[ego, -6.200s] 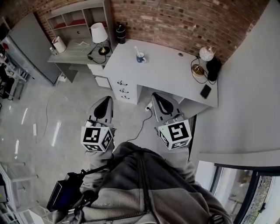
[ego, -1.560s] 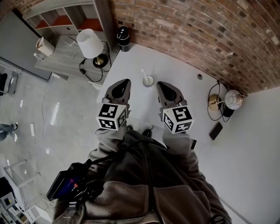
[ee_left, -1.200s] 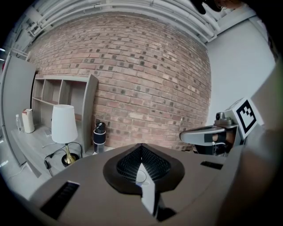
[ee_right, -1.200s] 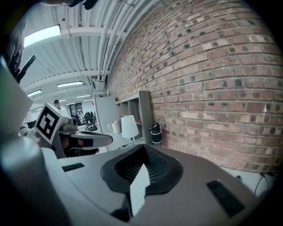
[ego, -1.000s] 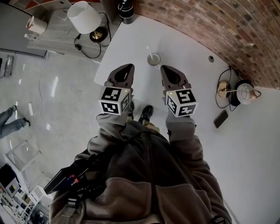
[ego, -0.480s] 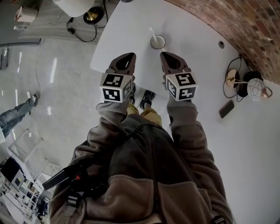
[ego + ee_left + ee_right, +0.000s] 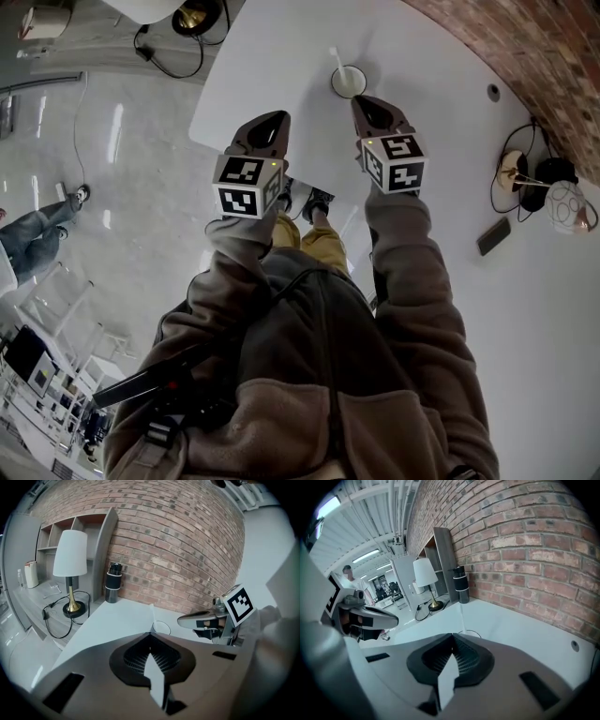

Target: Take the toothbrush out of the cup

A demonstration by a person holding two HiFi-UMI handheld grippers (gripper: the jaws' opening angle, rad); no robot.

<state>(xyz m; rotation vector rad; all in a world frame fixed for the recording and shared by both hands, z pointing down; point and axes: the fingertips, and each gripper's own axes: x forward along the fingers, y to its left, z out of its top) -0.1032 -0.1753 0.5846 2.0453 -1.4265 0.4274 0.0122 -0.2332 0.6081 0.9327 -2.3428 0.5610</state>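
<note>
A white cup point(image 7: 349, 82) stands on the white desk point(image 7: 272, 56), with a white toothbrush point(image 7: 335, 58) upright in it and leaning left. My right gripper point(image 7: 363, 100) is shut and empty, its tip just short of the cup. My left gripper point(image 7: 273, 117) is also shut and empty, over the desk's near edge to the cup's left. In the left gripper view the cup rim point(image 7: 161, 626) and toothbrush point(image 7: 151, 613) show just past the shut jaws point(image 7: 151, 634). From the right gripper view the cup point(image 7: 471, 633) and toothbrush point(image 7: 462, 616) sit right beyond the jaws point(image 7: 452, 635).
A lamp point(image 7: 70, 555) and a black bottle point(image 7: 112, 576) stand at the desk's far left by the brick wall. A phone point(image 7: 493, 236), a globe lamp point(image 7: 567, 206) and a cable hole point(image 7: 493, 92) are to the right. Someone's legs point(image 7: 37, 234) show on the floor at left.
The view has closed in on the desk. My right gripper has moved forward to just behind the cup; the left one has stayed near the desk's edge.
</note>
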